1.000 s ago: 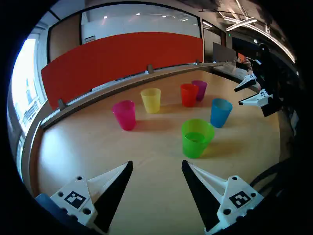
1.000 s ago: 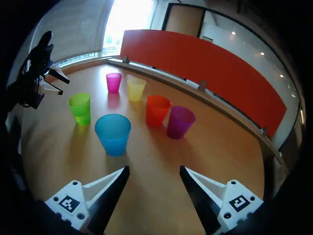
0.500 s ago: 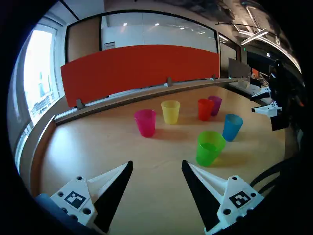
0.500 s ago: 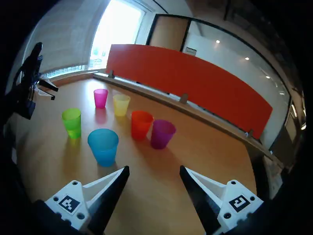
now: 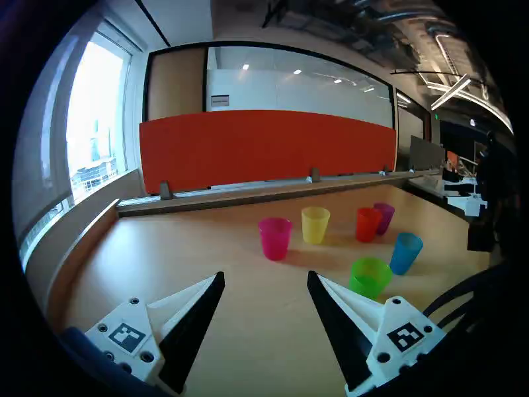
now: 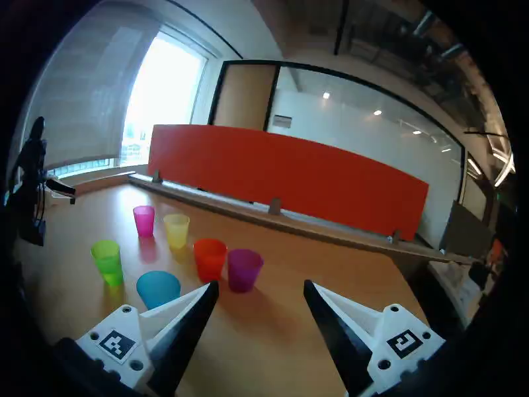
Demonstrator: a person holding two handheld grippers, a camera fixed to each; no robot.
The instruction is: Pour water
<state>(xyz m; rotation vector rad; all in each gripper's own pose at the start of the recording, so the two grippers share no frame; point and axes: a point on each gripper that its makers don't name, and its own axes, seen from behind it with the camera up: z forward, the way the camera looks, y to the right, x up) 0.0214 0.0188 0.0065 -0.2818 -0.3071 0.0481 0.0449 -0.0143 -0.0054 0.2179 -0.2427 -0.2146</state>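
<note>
1. The cups stand in a loose cluster about mid-worktop (image 5: 192,251), well short of its far edge. I count six, one of each colour.
2. The row toward the far edge is pink (image 5: 274,238), yellow (image 5: 315,224), orange (image 5: 367,224) and purple (image 5: 383,217). Orange and purple are just beside each other.
3. Green (image 5: 368,276) and blue (image 5: 405,253) stand nearer the front edge.
4. All six are upright and open-topped. From these low angles I cannot tell what is in any of them.
5. My left gripper (image 5: 264,274) is spread wide and holds nothing. Its right finger overlaps the green cup's lower edge in the left gripper view.
6. My right gripper (image 6: 260,283) is likewise parted and empty. In the right gripper view its left finger hides part of the blue cup.
7. A long red partition (image 5: 264,149) runs along the far edge of the worktop, with a glass wall (image 5: 297,89) behind it.
8. A bright window (image 5: 96,139) lies beyond the worktop's left edge.
</note>
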